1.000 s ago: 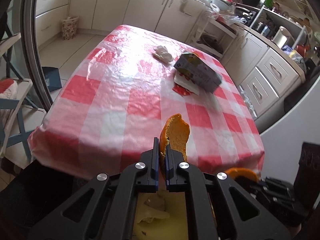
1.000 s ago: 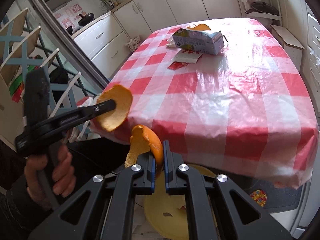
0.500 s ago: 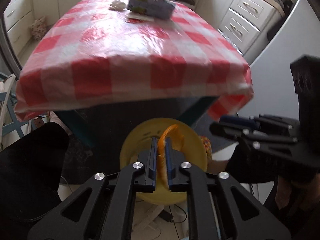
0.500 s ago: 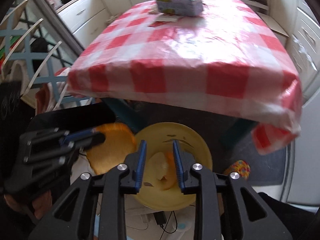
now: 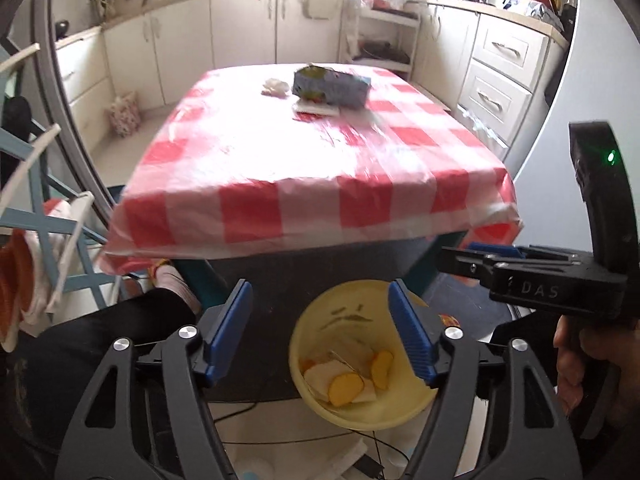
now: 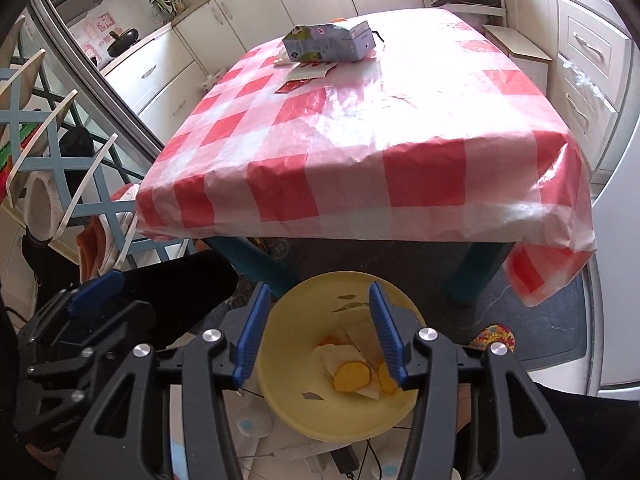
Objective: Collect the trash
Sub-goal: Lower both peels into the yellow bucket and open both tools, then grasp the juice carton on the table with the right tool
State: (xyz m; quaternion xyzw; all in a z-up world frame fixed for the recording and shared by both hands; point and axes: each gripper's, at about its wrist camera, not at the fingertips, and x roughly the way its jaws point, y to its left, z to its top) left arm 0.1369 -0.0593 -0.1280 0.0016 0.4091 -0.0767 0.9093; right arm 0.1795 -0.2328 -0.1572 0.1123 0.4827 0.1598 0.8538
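Note:
A yellow bin stands on the floor in front of the table, with orange peel pieces and white paper inside. My left gripper is open and empty above the bin. My right gripper is open and empty above it too; it also shows at the right of the left wrist view. On the checked tablecloth at the far end lie a carton, a flat wrapper and a crumpled white tissue.
Blue folding chairs stand left of the table. White cabinets run along the right and back. A dark mat and cables lie on the floor by the bin. My dark-clad leg is at lower left.
Both grippers opened and dropped their orange peels into the yellow bin. They tilted down from the table to the bin, then lifted so the table is in view again.

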